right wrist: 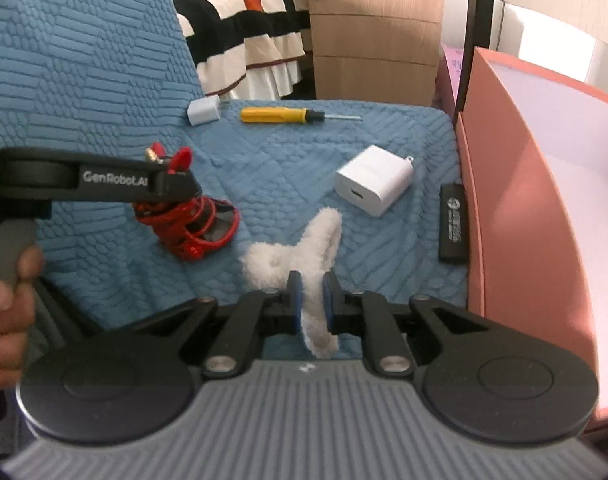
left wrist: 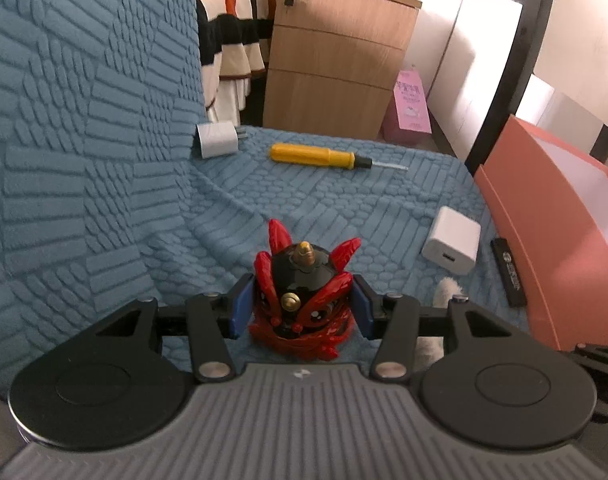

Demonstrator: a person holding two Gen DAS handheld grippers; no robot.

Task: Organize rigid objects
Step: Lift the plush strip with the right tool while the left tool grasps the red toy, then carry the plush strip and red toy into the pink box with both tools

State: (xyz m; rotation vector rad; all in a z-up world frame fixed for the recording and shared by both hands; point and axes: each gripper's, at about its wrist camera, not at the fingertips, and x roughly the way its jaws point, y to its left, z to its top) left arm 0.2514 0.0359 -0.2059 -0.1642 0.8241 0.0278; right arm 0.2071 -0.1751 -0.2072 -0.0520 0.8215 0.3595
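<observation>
Closest in, the right gripper point(right wrist: 311, 298) is pressed together on a white fluffy toy point(right wrist: 304, 248), its blue pads squeezing the plush near its lower end while the rest of the toy sticks out ahead of the fingers over the blue textured cover point(right wrist: 264, 168). To its left, the left gripper point(left wrist: 302, 306) pinches a red and black figurine point(left wrist: 302, 300) between its blue pads, one pad on each side of the figurine's body; the right wrist view shows that figurine tilted, with a hand point(right wrist: 8, 304) gripping the handle behind it.

Just past the plush toy lies a large white charger point(right wrist: 373, 184) with its prongs pointing up and to the right. Beside it on the right, a black stick-shaped object point(right wrist: 452, 222) lies along the foot of a pink box point(right wrist: 515, 200), which stands at the cover's right edge.

Farther back, a yellow screwdriver point(right wrist: 284, 115) lies crosswise with its tip toward the right. Left of it, a small white plug point(right wrist: 203, 111) rests against the upright part of the cover.

Beyond the cover stand a wooden drawer cabinet point(right wrist: 375, 32) and a striped cloth point(right wrist: 244, 28).
</observation>
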